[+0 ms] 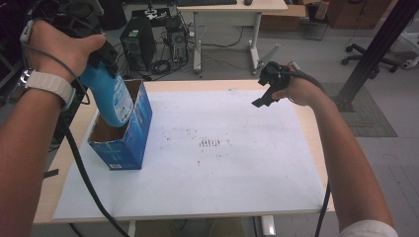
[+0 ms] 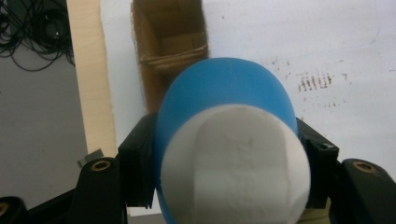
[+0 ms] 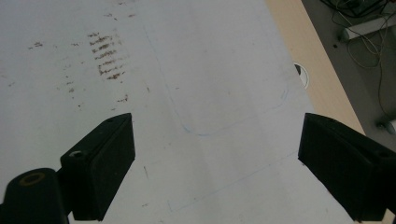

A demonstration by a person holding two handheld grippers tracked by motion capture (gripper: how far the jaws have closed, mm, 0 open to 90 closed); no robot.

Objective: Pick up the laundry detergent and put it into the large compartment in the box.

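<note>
Wooden table [image 1: 311, 128] – white sheet [image 1: 237, 168] across top – blue box [image 1: 123, 143] on sheet.

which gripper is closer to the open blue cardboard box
Left. The left gripper holds a blue plastic bottle over the open blue cardboard box; the right gripper hovers open far across the table.

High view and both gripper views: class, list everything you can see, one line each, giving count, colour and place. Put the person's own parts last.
Bottle: one, blue with a white cap, held tilted, its lower end in the open box.
Box: one, blue outside, brown cardboard inside, open-topped, at the table's left.
Sheet: one, white with brown smudges, covering the table.
Table: one, light wood, centre.
Computer tower: one, black, on the floor beyond the table.
Desk: one, pale, at the back.
Office chair: one, black base, far right.
Left gripper: one, black, shut on the bottle.
Right gripper: one, black, open above the sheet.
</note>
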